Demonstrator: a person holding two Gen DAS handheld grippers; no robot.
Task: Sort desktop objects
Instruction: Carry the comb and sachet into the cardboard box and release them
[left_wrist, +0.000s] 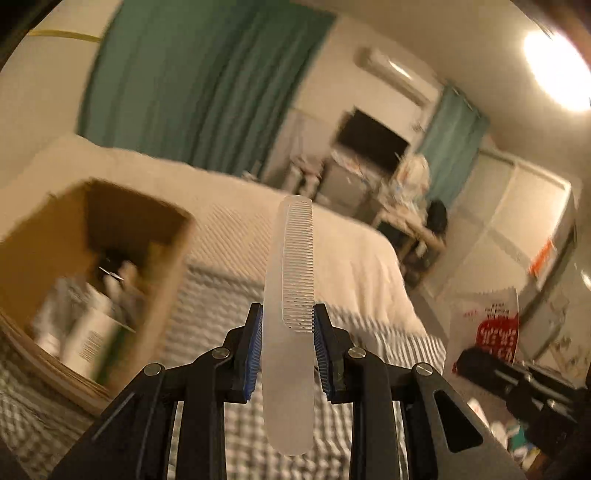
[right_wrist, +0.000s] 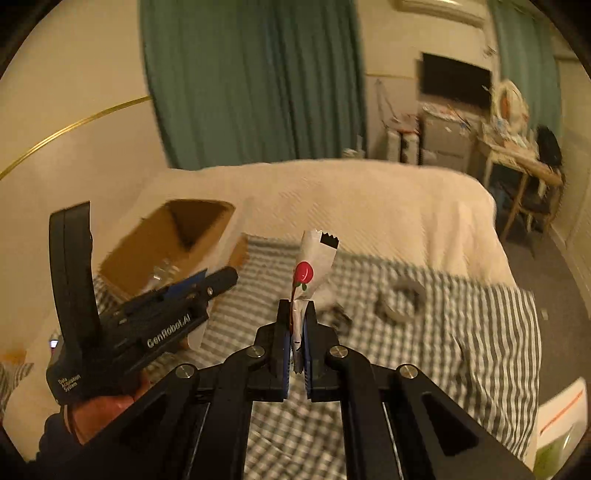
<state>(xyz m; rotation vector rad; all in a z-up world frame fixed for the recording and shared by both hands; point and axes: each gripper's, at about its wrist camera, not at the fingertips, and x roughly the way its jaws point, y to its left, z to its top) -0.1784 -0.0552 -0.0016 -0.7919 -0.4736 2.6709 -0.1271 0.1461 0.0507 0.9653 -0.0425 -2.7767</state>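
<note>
L tongs (left_wrist: 288, 325): closed on a frosted clear comb (left_wrist: 290, 295), gripped across its width, comb pointing forward, held in air above the checked cloth (left_wrist: 207, 332) on the bed (left_wrist: 354, 266). Open cardboard box (left_wrist: 92, 266) to the left, w/ items inside, blurred.

R tongs (right_wrist: 295, 325): nearly fully closed, pinching a white sachet w/ red print (right_wrist: 310, 273), upright, lifted clear of the cloth. Grey tape roll (right_wrist: 402, 299) lies on the cloth, ahead-right. L tongs visible in right wrist view, near the box.

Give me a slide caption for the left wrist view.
Left gripper holds a translucent comb above the checkered bedspread, beside an open cardboard box.
</note>
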